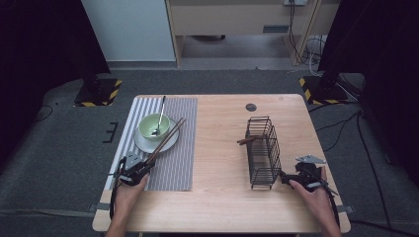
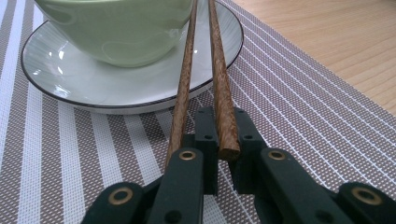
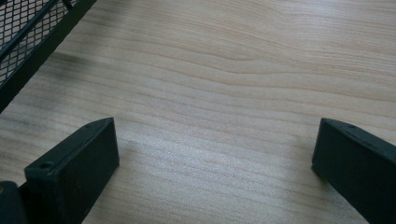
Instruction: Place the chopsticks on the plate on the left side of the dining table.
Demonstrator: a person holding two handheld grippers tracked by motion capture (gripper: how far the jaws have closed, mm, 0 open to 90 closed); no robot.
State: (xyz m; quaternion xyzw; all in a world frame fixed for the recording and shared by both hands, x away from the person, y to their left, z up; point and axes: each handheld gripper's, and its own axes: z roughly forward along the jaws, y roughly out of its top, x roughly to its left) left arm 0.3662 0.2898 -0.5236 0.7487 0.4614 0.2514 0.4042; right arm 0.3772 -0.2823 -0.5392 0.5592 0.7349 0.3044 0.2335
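Note:
Two brown wooden chopsticks (image 1: 167, 138) lean side by side on a green bowl (image 1: 154, 126) that stands on a white plate (image 1: 143, 144). My left gripper (image 1: 146, 165) is at their near ends. In the left gripper view, the left gripper (image 2: 225, 140) is shut on the end of the right chopstick (image 2: 222, 88), while the left chopstick (image 2: 183, 93) runs past the outside of the jaw, not held. My right gripper (image 1: 285, 177) rests low beside a black wire basket (image 1: 263, 153). In the right gripper view, the right gripper (image 3: 215, 135) stands wide open over bare wood.
A spoon (image 1: 160, 114) stands in the bowl. The plate sits on a grey striped placemat (image 1: 173, 163) on the left of the wooden table (image 1: 217, 148). A brown stick (image 1: 245, 141) pokes out of the basket's left side. The basket's corner (image 3: 28, 42) lies close to the right gripper.

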